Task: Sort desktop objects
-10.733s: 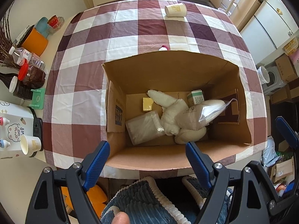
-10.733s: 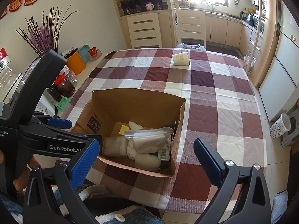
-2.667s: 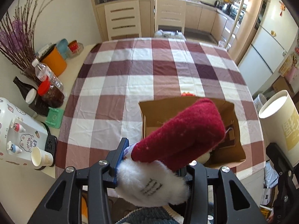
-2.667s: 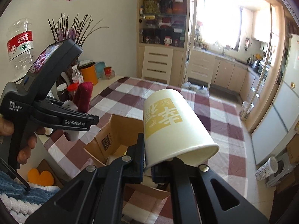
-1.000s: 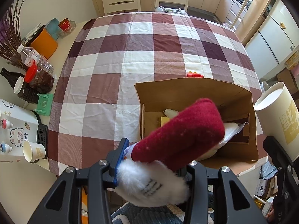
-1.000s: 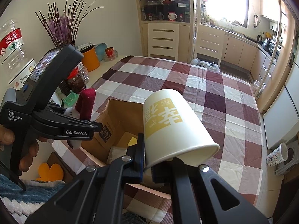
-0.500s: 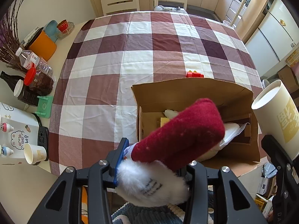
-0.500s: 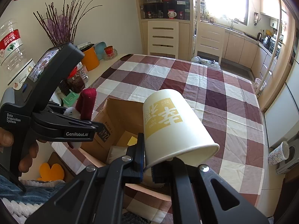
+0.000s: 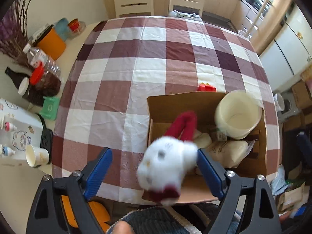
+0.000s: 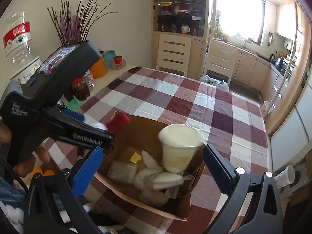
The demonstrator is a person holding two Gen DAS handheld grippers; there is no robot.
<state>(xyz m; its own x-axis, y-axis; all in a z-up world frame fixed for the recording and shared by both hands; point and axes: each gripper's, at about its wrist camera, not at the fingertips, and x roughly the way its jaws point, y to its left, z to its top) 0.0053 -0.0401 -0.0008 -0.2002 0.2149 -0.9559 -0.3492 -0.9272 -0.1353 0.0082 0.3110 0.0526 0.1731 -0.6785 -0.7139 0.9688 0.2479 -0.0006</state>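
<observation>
Right now both tools are letting go over the cardboard box (image 9: pixel 167 105) at the counter's (image 9: pixel 136 68) near right edge. The left tool (image 9: pixel 154 167) has its jaws opening, the fluffy red-and-white plush toy (image 9: pixel 167 163) dropping blurred between them, close to the near wall; it could catch there and spill out. The right tool (image 10: pixel 152 161) is opening too, and the smooth, light paper cup (image 10: pixel 179 148) may tip onto the soft bags below.
</observation>
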